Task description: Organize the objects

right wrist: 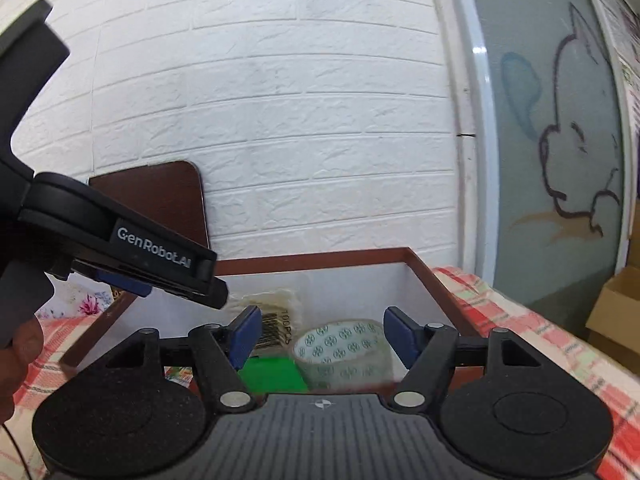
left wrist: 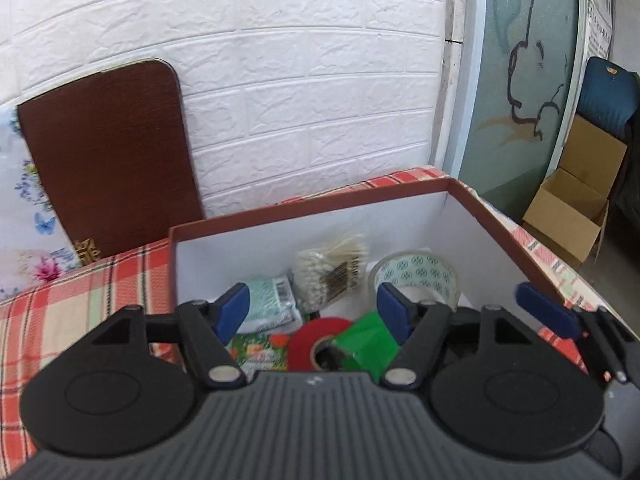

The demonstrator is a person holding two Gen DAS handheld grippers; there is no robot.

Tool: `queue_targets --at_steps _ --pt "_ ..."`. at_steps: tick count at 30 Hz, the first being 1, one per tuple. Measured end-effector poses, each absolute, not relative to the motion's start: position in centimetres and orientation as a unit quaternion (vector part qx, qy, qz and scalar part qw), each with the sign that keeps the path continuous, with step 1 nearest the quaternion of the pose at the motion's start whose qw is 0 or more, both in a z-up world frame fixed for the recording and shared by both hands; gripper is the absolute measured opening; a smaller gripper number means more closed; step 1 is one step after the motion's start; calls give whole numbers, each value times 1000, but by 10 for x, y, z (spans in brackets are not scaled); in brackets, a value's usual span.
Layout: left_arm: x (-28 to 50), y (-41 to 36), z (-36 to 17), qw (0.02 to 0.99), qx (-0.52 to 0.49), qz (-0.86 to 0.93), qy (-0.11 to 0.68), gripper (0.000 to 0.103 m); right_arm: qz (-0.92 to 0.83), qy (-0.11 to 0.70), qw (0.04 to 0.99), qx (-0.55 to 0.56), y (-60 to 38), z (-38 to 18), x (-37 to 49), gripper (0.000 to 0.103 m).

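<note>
A red-rimmed white box (left wrist: 312, 210) stands on the checked cloth. In it lie a clear printed tape roll (left wrist: 416, 274), a red tape roll (left wrist: 308, 344), a green packet (left wrist: 366, 342), a bag of cotton swabs (left wrist: 328, 274), a teal tissue pack (left wrist: 272, 304) and a flowery packet (left wrist: 258, 350). My left gripper (left wrist: 314, 312) is open and empty above the box's near side. My right gripper (right wrist: 318, 340) is open and empty over the same box (right wrist: 436, 284), above the clear tape (right wrist: 344, 352) and green packet (right wrist: 272, 374). The left gripper's body (right wrist: 120, 248) shows at the left of the right wrist view.
A brown board (left wrist: 108, 160) leans on the white brick wall at the left. A checked cloth (left wrist: 80, 292) covers the surface. An open cardboard box (left wrist: 572, 208) stands on the floor to the right, by a frosted glass door (left wrist: 520, 80).
</note>
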State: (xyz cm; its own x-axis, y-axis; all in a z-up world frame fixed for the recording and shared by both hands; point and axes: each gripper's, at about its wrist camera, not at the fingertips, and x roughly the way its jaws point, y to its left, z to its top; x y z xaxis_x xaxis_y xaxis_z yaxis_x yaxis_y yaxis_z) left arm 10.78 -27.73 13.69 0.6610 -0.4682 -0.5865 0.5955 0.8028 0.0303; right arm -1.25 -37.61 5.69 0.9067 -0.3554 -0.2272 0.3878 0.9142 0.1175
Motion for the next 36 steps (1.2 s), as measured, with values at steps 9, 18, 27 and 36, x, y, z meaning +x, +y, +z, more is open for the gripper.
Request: queue_targets --at_steps 9,18,27,36 --pt "47 -242 137 915 131 -250 287 89 -185 123 969 109 -338 63 -80 76" --pt "8 -198 128 919 129 -219 301 98 -179 132 963 151 -325 79 -114 89" --pt "-14 -167 115 923 126 -195 307 103 -177 151 957 174 -308 79 -127 97" --pt "-26 -156 109 931 146 -164 293 103 -185 149 959 157 -289 78 -134 98"
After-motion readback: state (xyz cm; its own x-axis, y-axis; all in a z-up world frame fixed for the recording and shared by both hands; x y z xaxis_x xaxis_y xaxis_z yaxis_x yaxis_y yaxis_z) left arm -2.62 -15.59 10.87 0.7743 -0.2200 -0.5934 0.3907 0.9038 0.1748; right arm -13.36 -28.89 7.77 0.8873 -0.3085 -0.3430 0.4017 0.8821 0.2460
